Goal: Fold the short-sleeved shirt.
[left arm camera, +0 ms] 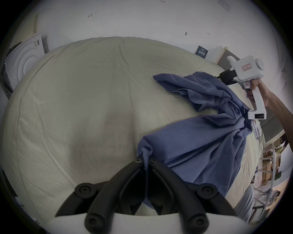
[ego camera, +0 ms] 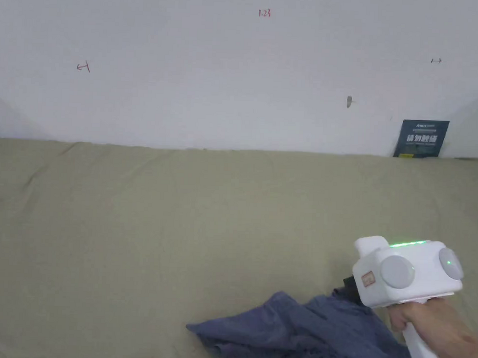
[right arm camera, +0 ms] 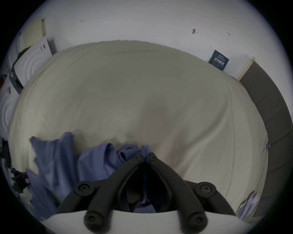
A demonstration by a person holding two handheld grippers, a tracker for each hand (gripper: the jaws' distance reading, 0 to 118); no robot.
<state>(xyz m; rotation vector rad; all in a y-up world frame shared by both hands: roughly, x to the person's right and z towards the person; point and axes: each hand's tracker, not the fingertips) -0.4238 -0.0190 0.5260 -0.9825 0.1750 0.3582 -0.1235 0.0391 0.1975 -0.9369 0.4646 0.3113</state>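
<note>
The head view looks level across the bed (ego camera: 133,232) toward the white wall (ego camera: 236,79). Each gripper view sits low, close behind its own jaws, facing that same wall. All three share the bed, the wall and the dark sign (ego camera: 421,138) (left arm camera: 201,52) (right arm camera: 218,62).

We look across a wide surface covered with a pale olive-beige sheet (ego camera: 182,224), lightly creased, that runs up to a plain white wall (ego camera: 212,78). The wall carries a few small pen marks and one dark spot. A dark blue sign (ego camera: 421,138) leans against the wall at the far right edge of the sheet. In the left gripper view a white moulded panel with ringed ridges (left arm camera: 25,58) stands at the far left. In the right gripper view a dark grey panel (right arm camera: 269,101) flanks the right side.
</note>
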